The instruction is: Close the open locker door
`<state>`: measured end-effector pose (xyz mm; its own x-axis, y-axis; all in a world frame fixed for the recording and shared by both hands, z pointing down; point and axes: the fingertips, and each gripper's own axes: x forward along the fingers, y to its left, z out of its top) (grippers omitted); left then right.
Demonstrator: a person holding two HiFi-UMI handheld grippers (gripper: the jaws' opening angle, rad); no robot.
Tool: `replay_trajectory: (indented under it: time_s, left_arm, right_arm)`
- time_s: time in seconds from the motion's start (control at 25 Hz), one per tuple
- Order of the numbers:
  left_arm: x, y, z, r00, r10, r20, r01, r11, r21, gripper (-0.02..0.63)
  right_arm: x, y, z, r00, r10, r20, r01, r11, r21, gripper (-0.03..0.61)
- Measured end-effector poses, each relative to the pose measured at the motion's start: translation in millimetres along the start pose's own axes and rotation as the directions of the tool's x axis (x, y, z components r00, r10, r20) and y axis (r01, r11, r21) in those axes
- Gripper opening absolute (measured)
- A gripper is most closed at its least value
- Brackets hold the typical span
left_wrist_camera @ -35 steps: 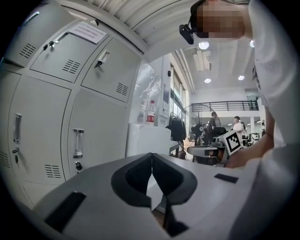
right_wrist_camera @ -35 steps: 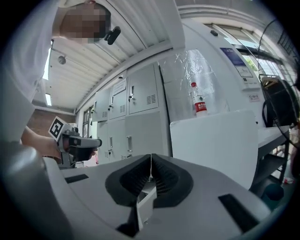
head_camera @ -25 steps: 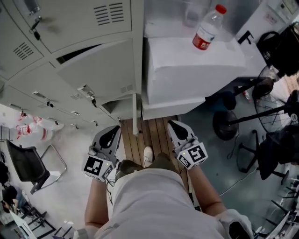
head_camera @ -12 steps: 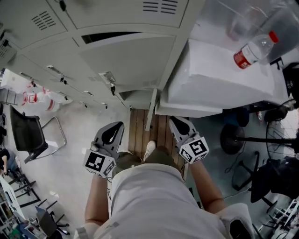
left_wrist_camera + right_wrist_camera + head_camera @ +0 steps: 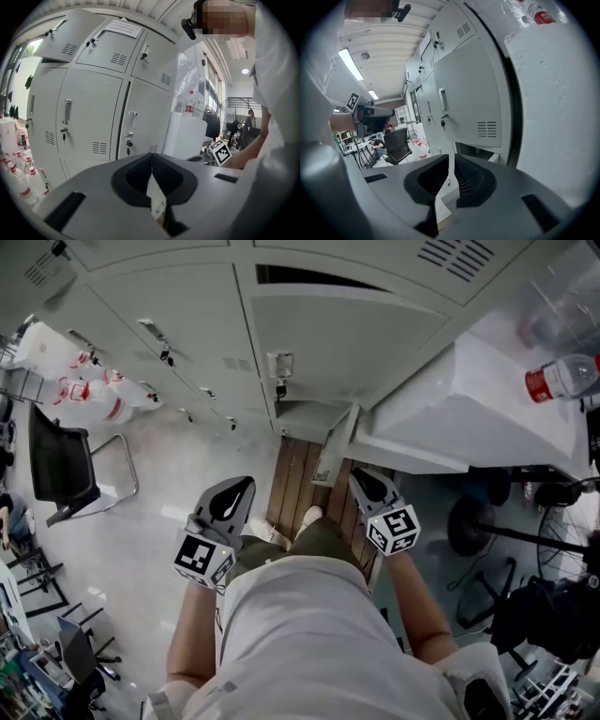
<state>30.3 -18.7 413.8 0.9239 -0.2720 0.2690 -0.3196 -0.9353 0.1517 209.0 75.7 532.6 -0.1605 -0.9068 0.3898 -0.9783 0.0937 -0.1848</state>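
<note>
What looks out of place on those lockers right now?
Beside the white box, the lower locker door is swung out over the wooden floorboards, seen edge-on from the head view. The upper locker door above it sits ajar, a dark gap along its top edge. Neighbouring doors sit flush.

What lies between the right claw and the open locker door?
Nothing: right gripper view shows bare air from the right claw, its empty jaws just opening, to the open locker door.

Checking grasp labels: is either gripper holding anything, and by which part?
Nothing is held. The left gripper is shut and empty; the right gripper, jaws just opening, shows a narrow gap with nothing in it.
</note>
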Motion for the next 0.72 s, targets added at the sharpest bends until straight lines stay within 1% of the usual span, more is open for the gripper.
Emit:
replay_trajectory:
  time_s: [0.16,0.4,0.72]
  left_arm:
    - [-20.1,10.3,-16.4,1.000,0.000,-0.021,0.000,1.000,-0.021,0.000]
    - [-40.4,16.6,-42.9,0.998,-0.035,-0.059,0.033,0.999,-0.037,0.001]
    - [-55.1,29.6,-53.1,0.997,-0.045,-0.058,0.043,0.998,-0.040,0.002]
  right_arm:
    - [9.2,8.7,-33.0,0.997,-0.022,-0.074,0.023,1.000,0.005,0.041]
    - [13.1,14.4,-81.7,0.983,-0.081,-0.164,0.088,0.996,0.033,0.069]
    - [29.6,20.1,-127.0,0.963,-0.103,-0.251,0.119,0.992,0.051,0.097]
